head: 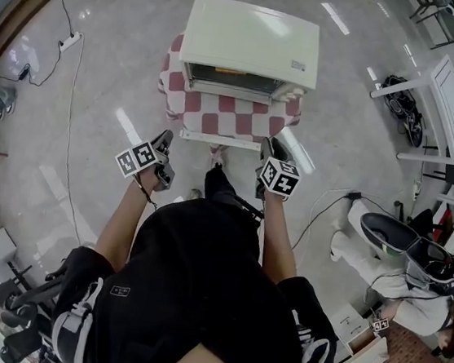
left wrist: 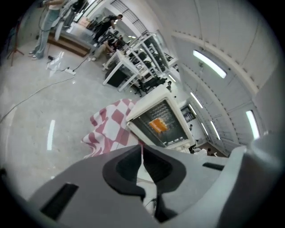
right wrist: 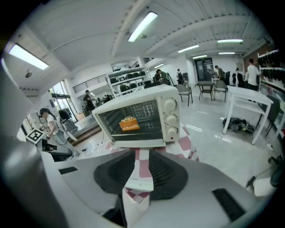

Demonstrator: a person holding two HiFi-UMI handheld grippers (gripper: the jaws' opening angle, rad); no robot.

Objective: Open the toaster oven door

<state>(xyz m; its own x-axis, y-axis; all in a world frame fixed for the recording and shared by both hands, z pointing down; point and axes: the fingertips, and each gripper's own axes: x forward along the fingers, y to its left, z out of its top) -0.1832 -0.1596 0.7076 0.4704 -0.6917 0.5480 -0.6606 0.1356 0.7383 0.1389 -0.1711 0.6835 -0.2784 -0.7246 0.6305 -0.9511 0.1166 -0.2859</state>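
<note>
Toaster oven (head: 252, 44) back from cloth (head: 234, 122) edge

Bright ceiling strip lights (right wrist: 142, 26), glare streaks on floor (head: 127, 123), fisheye warp w/ dark corners

black short-sleeve tee (head: 199, 272) with a small white logo patch (head: 120, 291) low down, left gripper (head: 165, 138) and right gripper (head: 268, 145) are pale grey with dark pads (right wrist: 167, 171), each carrying 1 black-and-white marker cube (head: 138, 159)
</note>
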